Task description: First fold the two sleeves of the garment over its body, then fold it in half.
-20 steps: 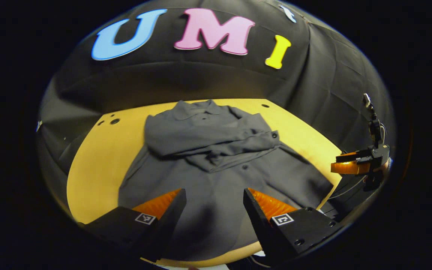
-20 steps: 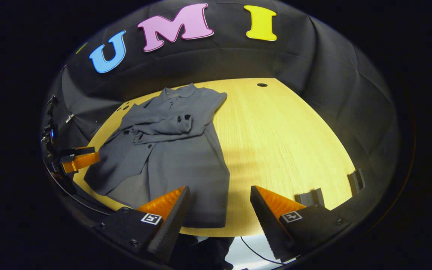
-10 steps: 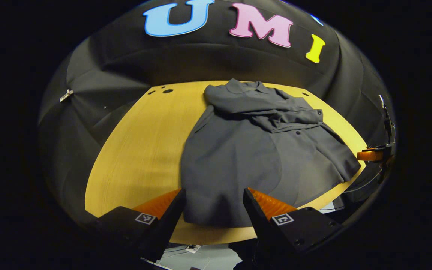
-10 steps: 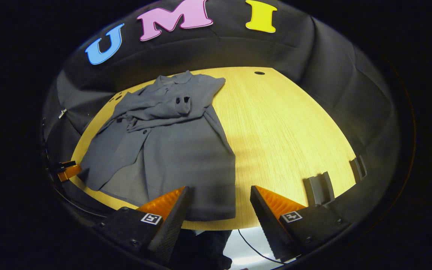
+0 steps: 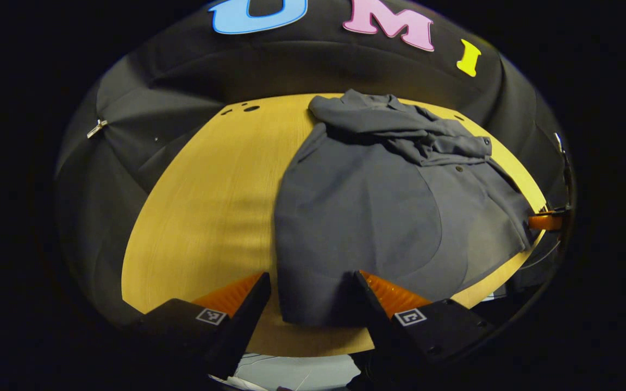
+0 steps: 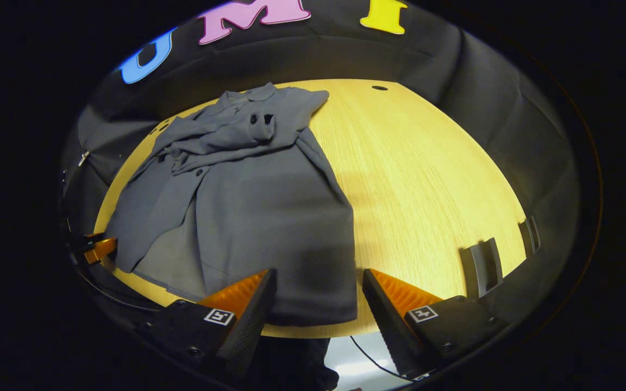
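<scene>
1. On the wooden bench [image 5: 204,206]: grey button shirt [image 5: 378,206], collar toward the booth wall, both sleeves [image 6: 220,141] laid across its chest.
2. Left tongs [image 5: 308,296]: spread, at the hem's left corner.
3. Right tongs [image 6: 318,296]: spread, at the hem's right corner.

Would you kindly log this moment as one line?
grey button-up shirt: sleeves folded | left gripper: open, near hem | right gripper: open, near hem

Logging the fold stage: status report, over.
Left gripper open, right gripper open, each at a hem corner. Gray shirt flat on table, sleeves folded over chest. Nothing in the way.
</scene>
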`<move>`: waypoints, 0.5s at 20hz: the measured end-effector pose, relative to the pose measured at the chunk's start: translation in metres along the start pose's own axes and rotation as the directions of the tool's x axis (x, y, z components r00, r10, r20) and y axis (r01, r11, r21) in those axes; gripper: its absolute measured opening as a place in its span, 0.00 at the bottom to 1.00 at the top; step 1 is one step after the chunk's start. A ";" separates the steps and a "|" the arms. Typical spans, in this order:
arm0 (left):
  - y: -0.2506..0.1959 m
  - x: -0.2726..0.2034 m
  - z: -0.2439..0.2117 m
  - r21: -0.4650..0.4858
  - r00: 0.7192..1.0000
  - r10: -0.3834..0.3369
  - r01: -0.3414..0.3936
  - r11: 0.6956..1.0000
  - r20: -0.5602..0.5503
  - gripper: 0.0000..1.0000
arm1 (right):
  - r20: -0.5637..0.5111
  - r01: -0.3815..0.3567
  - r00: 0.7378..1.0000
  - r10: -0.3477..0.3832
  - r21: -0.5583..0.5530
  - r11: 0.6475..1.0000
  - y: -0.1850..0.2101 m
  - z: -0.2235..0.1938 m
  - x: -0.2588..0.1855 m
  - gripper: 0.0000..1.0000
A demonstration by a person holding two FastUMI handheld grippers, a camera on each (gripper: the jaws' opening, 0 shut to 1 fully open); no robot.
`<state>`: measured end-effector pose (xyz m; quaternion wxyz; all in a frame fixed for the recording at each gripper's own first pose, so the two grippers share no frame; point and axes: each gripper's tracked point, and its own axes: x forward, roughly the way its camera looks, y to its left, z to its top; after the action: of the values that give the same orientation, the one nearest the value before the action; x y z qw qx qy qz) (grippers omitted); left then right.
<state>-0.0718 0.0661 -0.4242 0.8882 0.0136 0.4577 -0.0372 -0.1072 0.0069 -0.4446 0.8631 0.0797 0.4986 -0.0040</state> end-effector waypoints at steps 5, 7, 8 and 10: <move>-0.007 -0.002 -0.002 0.006 0.999 -0.033 0.033 0.999 0.011 0.97 | 0.005 0.009 1.000 -0.009 -0.021 1.000 0.006 0.002 0.004 0.97; -0.028 0.001 -0.001 0.108 0.993 -0.117 0.115 0.987 0.016 0.65 | 0.001 -0.058 0.998 0.058 -0.062 0.996 0.024 0.003 0.006 0.53; -0.033 0.003 -0.002 0.142 0.993 -0.115 0.113 0.983 0.005 0.38 | -0.007 -0.062 0.998 0.061 -0.086 0.994 0.026 0.004 0.007 0.31; -0.030 0.007 0.004 0.130 0.995 -0.099 0.101 0.986 -0.019 0.08 | -0.024 -0.078 0.997 0.076 -0.110 0.991 0.027 0.004 0.005 0.07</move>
<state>-0.0666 0.0351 -0.4270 0.8796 0.0491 0.4599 -0.1116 -0.0990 0.0334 -0.4438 0.8607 0.0508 0.5032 0.0576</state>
